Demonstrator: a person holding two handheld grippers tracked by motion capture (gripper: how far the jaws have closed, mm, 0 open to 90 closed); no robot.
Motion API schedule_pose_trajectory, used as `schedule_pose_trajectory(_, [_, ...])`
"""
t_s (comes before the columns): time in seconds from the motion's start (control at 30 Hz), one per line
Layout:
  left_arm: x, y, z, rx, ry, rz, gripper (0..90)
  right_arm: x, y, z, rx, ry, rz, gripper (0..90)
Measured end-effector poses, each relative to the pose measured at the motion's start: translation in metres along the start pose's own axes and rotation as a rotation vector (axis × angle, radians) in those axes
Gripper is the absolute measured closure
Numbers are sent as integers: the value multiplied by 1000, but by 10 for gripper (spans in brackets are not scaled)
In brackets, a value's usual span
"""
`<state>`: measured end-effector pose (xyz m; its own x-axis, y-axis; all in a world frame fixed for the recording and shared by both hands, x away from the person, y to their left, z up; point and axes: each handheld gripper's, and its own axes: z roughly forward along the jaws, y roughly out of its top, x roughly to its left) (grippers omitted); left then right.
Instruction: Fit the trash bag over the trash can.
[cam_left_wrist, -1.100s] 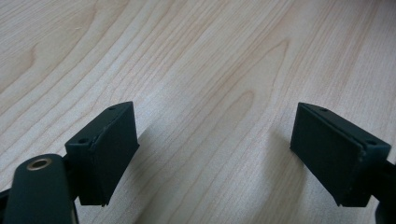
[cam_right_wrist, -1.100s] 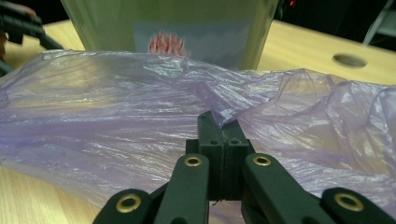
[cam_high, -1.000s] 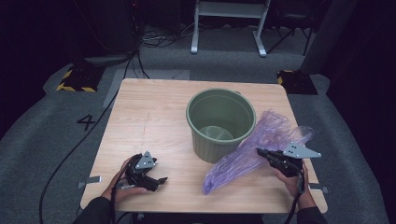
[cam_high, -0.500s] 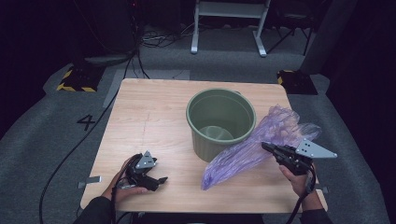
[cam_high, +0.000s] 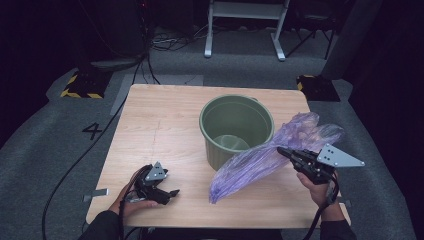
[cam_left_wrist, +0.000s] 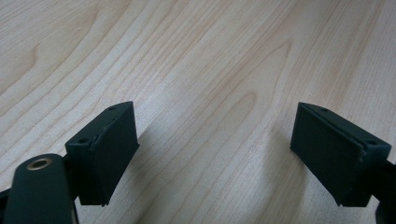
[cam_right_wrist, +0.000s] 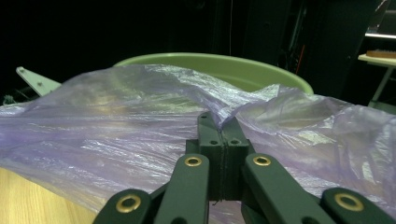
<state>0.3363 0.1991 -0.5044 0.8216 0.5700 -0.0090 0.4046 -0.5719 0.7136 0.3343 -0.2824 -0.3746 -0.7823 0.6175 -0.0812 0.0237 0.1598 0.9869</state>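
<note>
While the purple plastic bag (cam_high: 267, 157) hangs pinched in the right gripper (cam_high: 284, 151) beside the green bucket (cam_high: 236, 129) in the high view, its low end touches the table (cam_high: 165, 125) and nothing lines the bucket yet; the left gripper (cam_high: 170, 193) rests near the front edge. Its own view shows jaws wide apart over bare wood. From the right gripper view, jaws are clamped together on bag film, bucket rim just beyond. Opening and fitting the bag seems left to do
</note>
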Motion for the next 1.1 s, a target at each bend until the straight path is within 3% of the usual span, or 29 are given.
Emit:
schedule_pose_trajectory(0.27, [1, 0, -1, 5, -2, 10, 145, -6, 16, -2, -22, -43, -11, 900])
schedule_pose_trajectory(0.5, [3, 3, -5, -15, -15, 0, 161, -27, 23, -2, -21, -113, 60, 900])
schedule_pose_trajectory(0.67, [5, 8, -12, -47, 9, -5, 164, -37, 26, 1, -14, -164, 63, 900])
schedule_pose_trajectory(0.77, [7, 12, -19, -40, 33, 19, 159, -42, 27, 2, -12, -183, 63, 900])
schedule_pose_trajectory(0.93, [13, 20, -37, -102, 37, 4, 158, -52, 32, -9, -41, -219, 72, 900])
schedule_pose_trajectory(1.1, [14, 37, -59, -180, 23, 34, 155, -62, 35, -10, -32, -259, 102, 900])
